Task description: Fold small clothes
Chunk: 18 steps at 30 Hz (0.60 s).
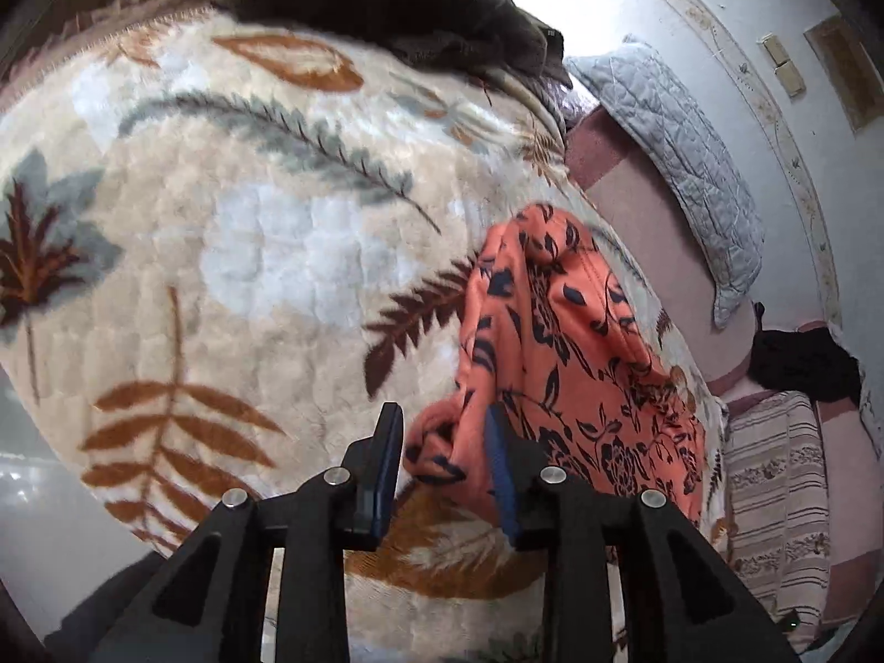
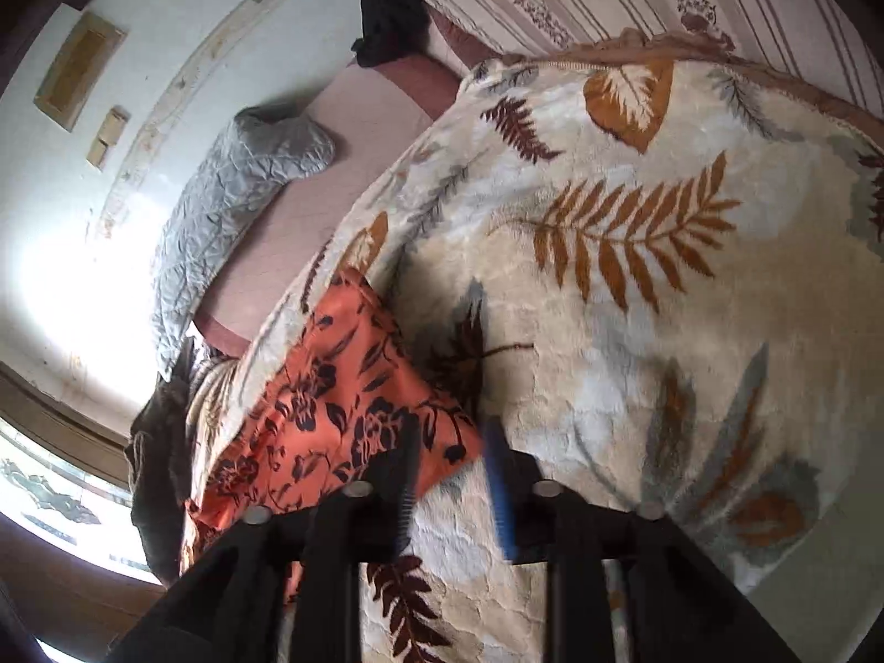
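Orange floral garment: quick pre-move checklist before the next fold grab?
1. Orange floral garment lies on the leaf-print blanket: ok.
2. Garment flat: not ok, bunched with raised folds.
3. Left gripper free: ok, jaws apart, cloth bunch between them, pads not pressing.
4. Right gripper free: ok, jaws apart, the garment's corner just beyond the tips.
5. Dark clothes pile apart from garment: ok.
6. Far garment edge location: cannot tell, blurred.
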### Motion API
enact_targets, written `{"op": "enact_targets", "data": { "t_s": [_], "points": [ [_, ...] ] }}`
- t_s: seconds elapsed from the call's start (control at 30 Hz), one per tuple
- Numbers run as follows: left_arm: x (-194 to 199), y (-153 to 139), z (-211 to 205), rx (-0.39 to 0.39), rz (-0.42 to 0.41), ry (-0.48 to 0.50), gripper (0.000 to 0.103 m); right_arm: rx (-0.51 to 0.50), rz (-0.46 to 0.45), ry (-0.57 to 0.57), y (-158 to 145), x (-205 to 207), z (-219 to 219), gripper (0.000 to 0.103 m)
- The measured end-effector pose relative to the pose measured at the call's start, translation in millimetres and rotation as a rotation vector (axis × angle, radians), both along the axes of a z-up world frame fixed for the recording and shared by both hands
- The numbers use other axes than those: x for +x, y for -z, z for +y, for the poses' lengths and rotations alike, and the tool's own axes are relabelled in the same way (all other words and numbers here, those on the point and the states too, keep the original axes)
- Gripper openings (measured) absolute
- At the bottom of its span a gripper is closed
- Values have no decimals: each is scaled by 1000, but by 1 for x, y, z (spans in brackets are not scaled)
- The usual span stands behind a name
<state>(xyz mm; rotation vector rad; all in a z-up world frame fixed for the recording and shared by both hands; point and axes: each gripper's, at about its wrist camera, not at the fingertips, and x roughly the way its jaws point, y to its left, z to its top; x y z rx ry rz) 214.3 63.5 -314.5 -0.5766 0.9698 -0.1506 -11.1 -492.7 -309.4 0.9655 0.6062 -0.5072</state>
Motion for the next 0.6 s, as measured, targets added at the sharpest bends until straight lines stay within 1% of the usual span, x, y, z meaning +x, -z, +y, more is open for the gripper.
{"op": "enact_targets", "data": {
  "t_s": [0.03, 0.07, 0.1, 0.13, 0.17, 0.27, 0.3, 0.37, 0.4, 0.47, 0.5, 0.53, 0.57, 0.6],
  "points": [
    [2, -8, 1, 33, -29, -22, 35, -1, -27, 15, -4, 2, -7, 89],
    [6, -15, -1, 53, -48, -34, 42, 1, -61, 15, -8, 8, -14, 96],
    [13, -18, -4, 61, -55, -35, 52, 5, -77, -10, -11, 23, -21, 96],
    [21, -19, -10, 70, -50, -32, 56, 9, -64, -45, -12, 41, -27, 95],
    [30, -18, -16, 80, -37, -33, 57, 14, -34, -85, -12, 61, -33, 95],
    [55, -9, -38, 94, -20, -21, 57, 43, 29, -197, 0, 125, -42, 94],
    [63, -3, -45, 107, 2, -11, 57, 56, 46, -220, 7, 143, -45, 94],
    [76, 8, -58, 98, 17, 0, 57, 71, 82, -268, 23, 176, -48, 93],
    [81, 13, -62, 108, 27, -2, 57, 82, 98, -301, 32, 191, -48, 92],
    [92, 19, -72, 126, 36, 3, 57, 91, 140, -332, 49, 215, -48, 81],
    [98, 20, -78, 139, 29, 11, 57, 96, 148, -345, 56, 225, -46, 78],
    [105, 21, -84, 161, 29, 19, 57, 91, 157, -362, 62, 234, -43, 65],
    [113, 22, -91, 182, 35, 24, 57, 54, 181, -372, 65, 242, -38, 56],
    [122, 24, -96, 189, 38, 28, 57, -7, 204, -371, 65, 247, -32, 51]
  ]
}}
